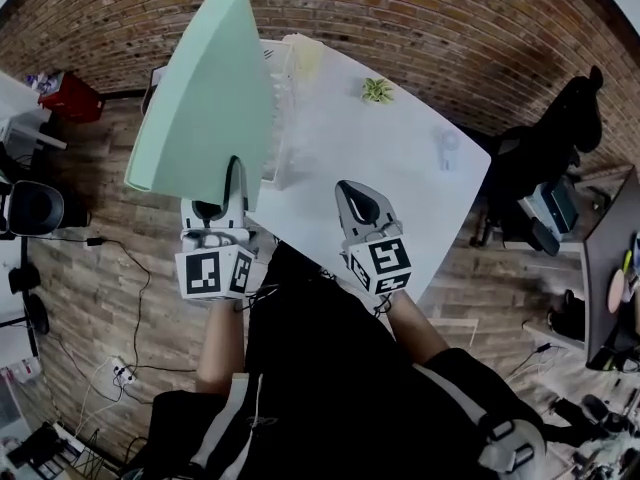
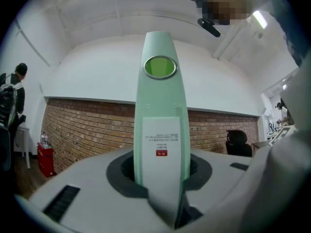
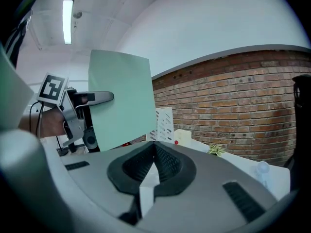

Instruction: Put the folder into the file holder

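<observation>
A mint-green folder (image 1: 205, 88) is held upright in the air, above the left end of the white table (image 1: 400, 183). My left gripper (image 1: 232, 183) is shut on its lower edge. In the left gripper view the folder's spine (image 2: 160, 130), with a white label and a round finger hole, rises from between the jaws of the left gripper (image 2: 160, 178). The white perforated file holder (image 1: 281, 118) stands on the table just behind the folder, partly hidden by it. To the right, my right gripper (image 1: 360, 208) is shut and holds nothing. The right gripper view shows the folder (image 3: 121, 98) and the file holder (image 3: 164, 123).
A small potted plant (image 1: 377, 90) and a clear cup (image 1: 447, 148) sit on the table's far side. A black chair (image 1: 560, 138) stands to the right, a red box (image 1: 70, 96) at far left. Cables run over the wooden floor (image 1: 120, 298). A brick wall (image 1: 420, 28) is behind.
</observation>
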`<state>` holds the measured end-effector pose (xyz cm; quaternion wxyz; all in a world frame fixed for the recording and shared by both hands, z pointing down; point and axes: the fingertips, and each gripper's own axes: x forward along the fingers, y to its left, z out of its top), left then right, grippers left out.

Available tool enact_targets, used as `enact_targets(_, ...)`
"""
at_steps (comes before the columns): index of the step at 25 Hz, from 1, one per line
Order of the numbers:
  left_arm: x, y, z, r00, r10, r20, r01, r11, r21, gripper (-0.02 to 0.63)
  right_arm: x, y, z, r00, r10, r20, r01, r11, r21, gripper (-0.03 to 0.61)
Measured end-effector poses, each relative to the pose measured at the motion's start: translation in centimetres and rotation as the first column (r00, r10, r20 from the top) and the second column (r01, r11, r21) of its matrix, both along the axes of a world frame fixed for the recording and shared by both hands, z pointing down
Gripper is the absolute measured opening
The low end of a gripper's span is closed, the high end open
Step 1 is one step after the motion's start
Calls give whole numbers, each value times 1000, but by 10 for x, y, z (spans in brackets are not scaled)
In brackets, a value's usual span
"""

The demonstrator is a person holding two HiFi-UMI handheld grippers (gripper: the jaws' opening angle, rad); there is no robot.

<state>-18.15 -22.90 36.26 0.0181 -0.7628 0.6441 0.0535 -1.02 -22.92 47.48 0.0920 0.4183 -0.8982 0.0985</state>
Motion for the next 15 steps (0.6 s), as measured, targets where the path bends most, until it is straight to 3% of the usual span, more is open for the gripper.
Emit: enact_targets(15, 2, -66, 56, 998, 65, -23, -67, 993, -96, 124, -2, -43, 8, 999, 34, -12, -34, 999, -32, 9)
